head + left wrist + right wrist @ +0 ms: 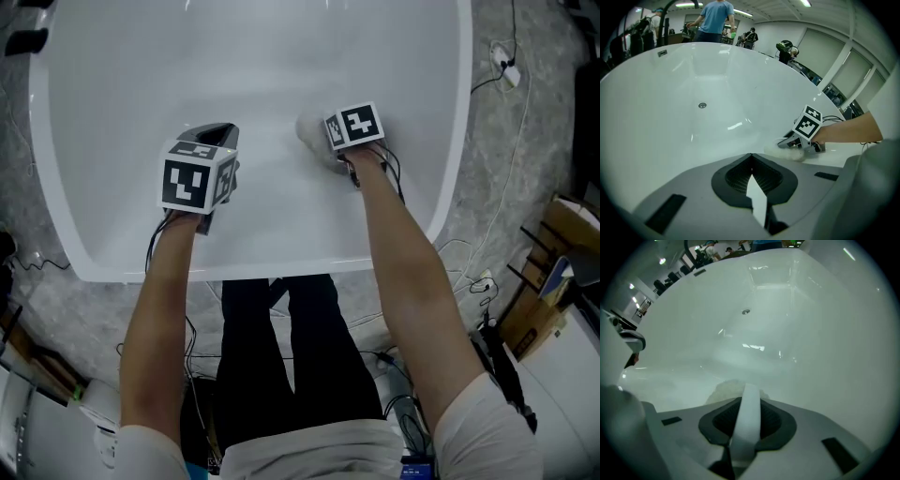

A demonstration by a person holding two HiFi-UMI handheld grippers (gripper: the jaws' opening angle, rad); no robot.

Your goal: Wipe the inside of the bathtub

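The white bathtub fills the head view, and both grippers reach inside it. My right gripper is shut on a fluffy white cloth that rests against the tub's inner surface. In the right gripper view a strip of the cloth runs between the jaws of the right gripper and bunches just beyond the tips. My left gripper hovers to the left, shut with nothing in it; the left gripper shows its jaw tips meeting. From there the cloth and right gripper lie ahead to the right. The drain sits further along the tub.
Cables and a power strip lie on the speckled floor right of the tub. Cardboard boxes stand at the right edge. A chrome fitting sits on the tub rim. People stand far beyond the tub.
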